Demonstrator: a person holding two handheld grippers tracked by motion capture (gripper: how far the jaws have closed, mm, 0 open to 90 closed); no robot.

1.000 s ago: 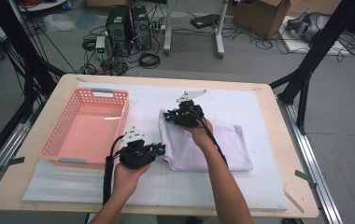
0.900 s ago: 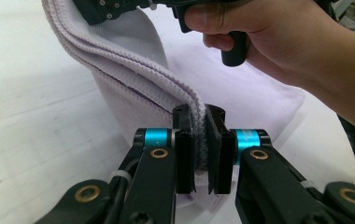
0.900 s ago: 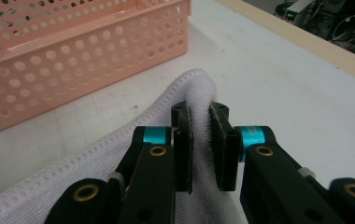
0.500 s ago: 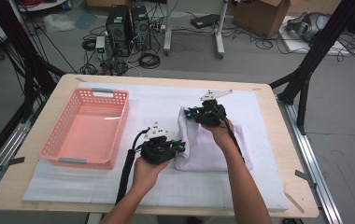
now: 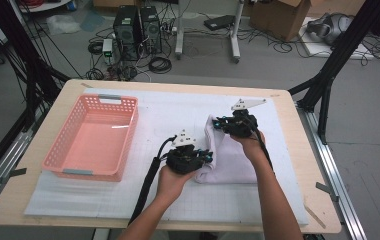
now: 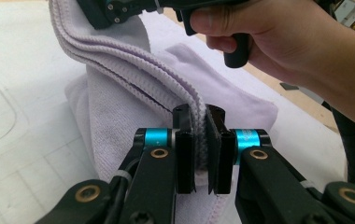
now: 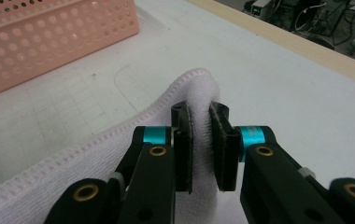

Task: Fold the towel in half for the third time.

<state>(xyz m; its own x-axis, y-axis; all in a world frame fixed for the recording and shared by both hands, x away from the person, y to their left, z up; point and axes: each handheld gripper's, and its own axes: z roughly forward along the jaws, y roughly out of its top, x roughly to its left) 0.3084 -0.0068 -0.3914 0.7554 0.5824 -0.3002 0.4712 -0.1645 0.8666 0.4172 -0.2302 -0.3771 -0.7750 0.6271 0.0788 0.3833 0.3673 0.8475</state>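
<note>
Two grippers fold a towel on a white mat.

At left a pink basket [image 5: 90, 137] stands on the mat [image 5: 168, 112] over the wooden table [image 5: 298, 150]. The left gripper [image 5: 203, 157] and right gripper [image 5: 220, 124] each pinch the lilac towel [image 5: 230, 162], right of centre. Computers [image 5: 137, 27] stand far.

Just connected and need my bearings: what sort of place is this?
Probably a robotics lab or data-collection workspace: a black frame rig around the table, desktop computer towers and loose cables on the floor, cardboard boxes behind.

No readable text, no labels, brands or numbers (anywhere)
</note>
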